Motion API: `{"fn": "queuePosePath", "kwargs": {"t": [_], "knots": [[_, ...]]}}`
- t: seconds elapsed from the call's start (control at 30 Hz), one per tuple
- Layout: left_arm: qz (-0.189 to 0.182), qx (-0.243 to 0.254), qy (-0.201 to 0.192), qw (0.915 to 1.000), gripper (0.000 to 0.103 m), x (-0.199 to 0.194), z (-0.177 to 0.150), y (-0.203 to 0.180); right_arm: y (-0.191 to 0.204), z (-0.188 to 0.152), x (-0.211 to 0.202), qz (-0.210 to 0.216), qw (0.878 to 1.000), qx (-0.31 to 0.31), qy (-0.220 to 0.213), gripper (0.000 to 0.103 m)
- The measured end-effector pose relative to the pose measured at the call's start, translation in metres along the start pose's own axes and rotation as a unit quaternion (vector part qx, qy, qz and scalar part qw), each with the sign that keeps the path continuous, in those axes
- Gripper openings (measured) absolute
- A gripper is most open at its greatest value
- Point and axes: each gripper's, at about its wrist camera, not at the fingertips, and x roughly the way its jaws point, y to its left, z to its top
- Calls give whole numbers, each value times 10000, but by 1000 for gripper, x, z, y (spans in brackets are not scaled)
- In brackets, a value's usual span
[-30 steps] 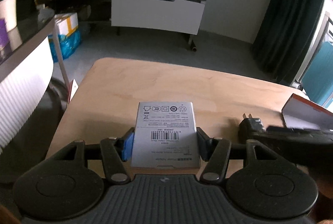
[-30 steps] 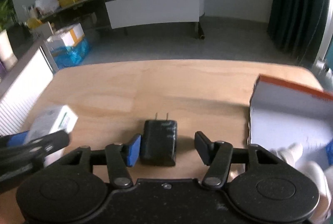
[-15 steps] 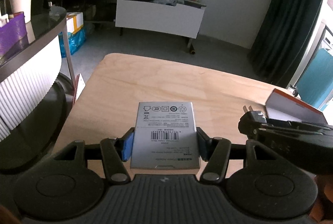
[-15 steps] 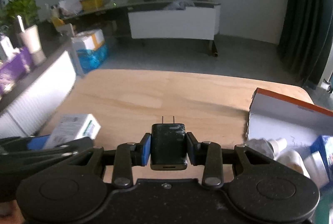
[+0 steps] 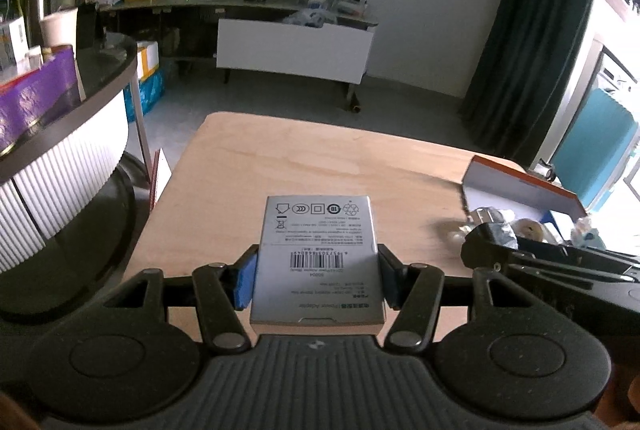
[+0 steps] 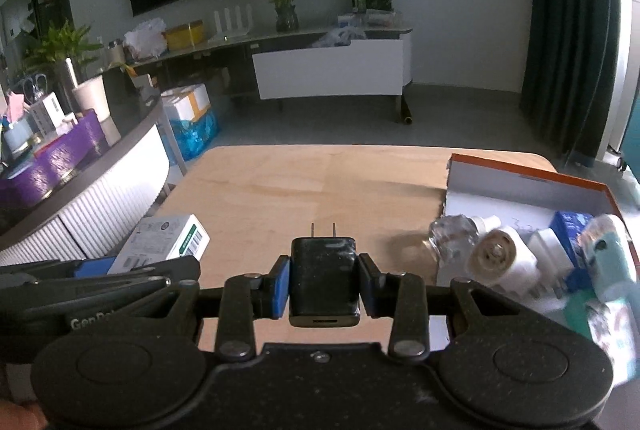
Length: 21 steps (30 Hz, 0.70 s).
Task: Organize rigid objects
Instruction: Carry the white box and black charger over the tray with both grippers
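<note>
The left gripper (image 5: 318,282) is clamped on a flat grey box (image 5: 318,258): its blue-faced pads press the box's two long sides near the near end, and the box sticks out forward toward 12 o'clock, past the fingertips, with its barcode and printed label facing up. The box hangs above the wooden table (image 5: 320,166), clear of the surface. At 3 o'clock from it in the left wrist view, the other gripper's dark body crosses the frame, and beyond that an open carton with an orange rim (image 5: 524,186) sits at the table's right edge.

The right gripper (image 6: 323,282) is closed tight on a black plug adapter (image 6: 323,278). The pads grip its left and right faces about halfway along; its two metal prongs point to 12 o'clock, away from the camera, and its socket end faces back toward the camera. The adapter is held above the table (image 6: 320,182).

In the right wrist view the carton (image 6: 528,178) lies at about 2 o'clock from the adapter, holding a clear faceted bottle (image 6: 452,236), a white bottle lying on its side (image 6: 500,254) and a blue packet (image 6: 572,226). At 9 o'clock the grey box (image 6: 164,242) shows in the left gripper (image 6: 100,266), just beside the right one.
</note>
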Motion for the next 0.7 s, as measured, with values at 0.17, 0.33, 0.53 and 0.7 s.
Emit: {"fn": "queuePosePath", "kwargs": {"t": [0.17, 0.33, 0.53, 0.7], "knots": [[-70, 94, -111, 9999, 59, -13, -5, -9, 0, -8, -22, 6, 9999, 14, -109, 43], [-131, 153, -210, 9996, 59, -27, -11, -17, -4, -15, -43, -51, 9997, 27, -243, 43], [-189, 222, -288, 9992, 59, -40, -21, -27, -11, -24, -62, -175, 9992, 69, -363, 43], [-282, 275, -327, 9987, 59, -49, -29, -34, -17, -32, -79, -199, 9986, 133, -464, 43]]}}
